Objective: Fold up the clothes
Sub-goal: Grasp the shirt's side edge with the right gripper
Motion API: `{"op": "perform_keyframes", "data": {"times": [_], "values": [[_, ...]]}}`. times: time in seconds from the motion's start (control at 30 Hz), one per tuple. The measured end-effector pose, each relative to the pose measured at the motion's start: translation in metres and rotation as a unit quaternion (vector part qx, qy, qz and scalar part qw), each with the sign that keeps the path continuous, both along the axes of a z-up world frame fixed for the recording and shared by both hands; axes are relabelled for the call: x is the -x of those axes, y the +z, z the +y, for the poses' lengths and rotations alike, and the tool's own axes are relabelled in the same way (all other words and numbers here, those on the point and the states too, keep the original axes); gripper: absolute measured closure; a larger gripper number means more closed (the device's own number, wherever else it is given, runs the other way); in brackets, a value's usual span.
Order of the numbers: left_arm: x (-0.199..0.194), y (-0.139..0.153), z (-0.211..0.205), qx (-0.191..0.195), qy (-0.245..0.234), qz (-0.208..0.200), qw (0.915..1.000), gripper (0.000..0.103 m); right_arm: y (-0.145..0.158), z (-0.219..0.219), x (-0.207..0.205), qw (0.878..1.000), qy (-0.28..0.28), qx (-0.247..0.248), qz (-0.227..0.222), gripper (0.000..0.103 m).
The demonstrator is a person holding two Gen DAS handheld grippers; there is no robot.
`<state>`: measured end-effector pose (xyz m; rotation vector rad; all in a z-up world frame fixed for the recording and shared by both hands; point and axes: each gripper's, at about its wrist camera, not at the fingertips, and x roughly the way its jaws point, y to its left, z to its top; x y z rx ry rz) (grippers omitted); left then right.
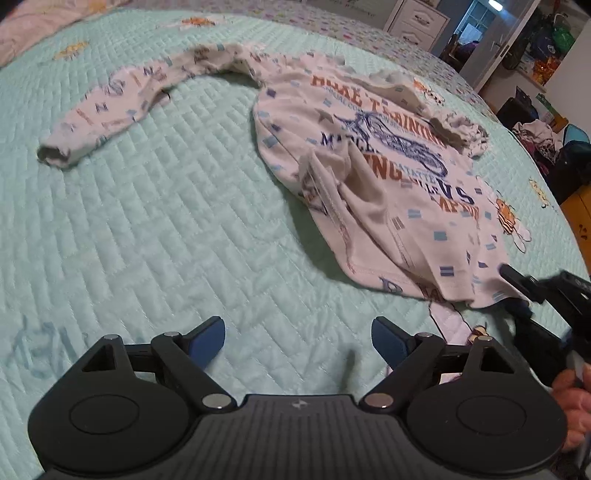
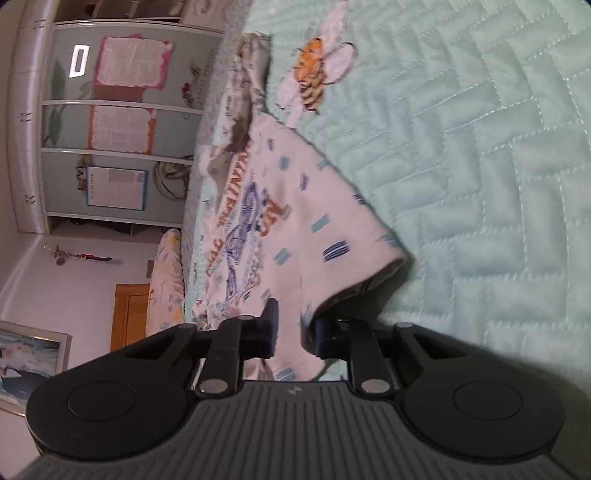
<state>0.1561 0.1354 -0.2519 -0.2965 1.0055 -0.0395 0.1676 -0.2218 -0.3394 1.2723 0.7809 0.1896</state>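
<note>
A white long-sleeved shirt (image 1: pixel 373 162) with orange and blue print lies crumpled on a mint quilted bedspread (image 1: pixel 155 229). One sleeve (image 1: pixel 110 107) stretches out to the left. My left gripper (image 1: pixel 298 338) is open and empty, hovering over bare quilt in front of the shirt's hem. My right gripper (image 2: pixel 293 332) is shut on the shirt's hem (image 2: pixel 295 314) and holds that corner lifted off the bed. It also shows at the right edge of the left wrist view (image 1: pixel 524 284), clamped on the shirt's near right corner.
The quilt has bee pictures (image 2: pixel 317 74) on it. A floral pillow (image 2: pixel 166 280) lies at the bed's far end. A white drawer unit (image 1: pixel 417 22) and cluttered floor (image 1: pixel 543 136) lie beyond the bed. A wardrobe (image 2: pixel 110 122) stands behind.
</note>
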Motion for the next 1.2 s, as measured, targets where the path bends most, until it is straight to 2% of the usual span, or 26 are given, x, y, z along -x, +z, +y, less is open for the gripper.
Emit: {"op": "perform_keyframes", "data": {"times": [0.03,0.07,0.13,0.23,0.3,0.43,0.47,0.63,0.7,0.73,0.8,0.9,1.0,1.03,1.13,1.2], "values": [[-0.002,0.003,0.000,-0.013,0.000,-0.007,0.9999,0.015,0.003,-0.001,0.005,1.000,-0.003,0.006,-0.006,0.092],[-0.004,0.007,0.001,-0.027,0.000,-0.014,0.9995,0.015,0.005,-0.003,0.010,1.000,-0.007,0.016,-0.007,0.092],[-0.012,0.016,-0.002,-0.068,-0.001,-0.032,0.9972,0.015,0.001,-0.010,0.016,0.999,-0.020,0.035,-0.001,0.090],[-0.031,0.023,-0.011,-0.136,-0.010,-0.058,0.9889,0.015,-0.008,-0.020,0.022,0.999,-0.022,0.045,-0.001,0.089],[-0.048,0.019,-0.012,-0.160,-0.021,-0.060,0.9851,0.016,-0.014,-0.022,0.027,0.999,-0.015,0.040,-0.016,0.089],[-0.079,0.005,-0.004,-0.120,-0.041,-0.046,0.9908,0.031,-0.026,-0.030,0.037,0.998,-0.012,0.017,-0.055,0.090],[-0.086,0.002,-0.002,-0.107,-0.046,-0.043,0.9923,0.031,-0.029,-0.031,0.038,0.998,-0.012,0.010,-0.065,0.091],[-0.099,-0.011,-0.009,-0.137,-0.033,-0.014,0.9899,0.034,-0.029,-0.033,0.038,0.995,0.004,0.021,-0.097,0.090],[-0.086,-0.005,-0.004,-0.111,-0.028,-0.030,0.9930,0.029,-0.028,-0.033,0.038,0.994,0.011,0.028,-0.107,0.090],[-0.084,-0.004,-0.002,-0.112,-0.025,-0.036,0.9928,0.023,-0.028,-0.033,0.038,0.993,0.012,0.029,-0.111,0.090],[-0.081,-0.002,0.004,-0.113,-0.019,-0.049,0.9922,0.020,-0.027,-0.034,0.039,0.993,0.012,0.030,-0.118,0.090],[-0.100,0.002,0.015,-0.115,-0.008,-0.053,0.9919,0.018,-0.027,-0.034,0.041,0.991,0.013,0.032,-0.129,0.090],[-0.127,0.000,0.018,-0.113,-0.022,-0.045,0.9923,0.016,-0.028,-0.036,0.041,0.990,0.013,0.029,-0.136,0.089],[-0.135,-0.001,0.016,-0.120,-0.033,-0.040,0.9914,0.016,-0.028,-0.036,0.040,0.990,0.013,0.028,-0.138,0.088],[-0.138,0.000,0.009,-0.171,-0.040,-0.043,0.9834,0.016,-0.029,-0.037,0.040,0.989,0.013,0.024,-0.145,0.086],[-0.129,0.002,0.011,-0.166,-0.047,-0.056,0.9835,0.011,-0.030,-0.038,0.040,0.988,0.013,0.022,-0.150,0.084]]}}
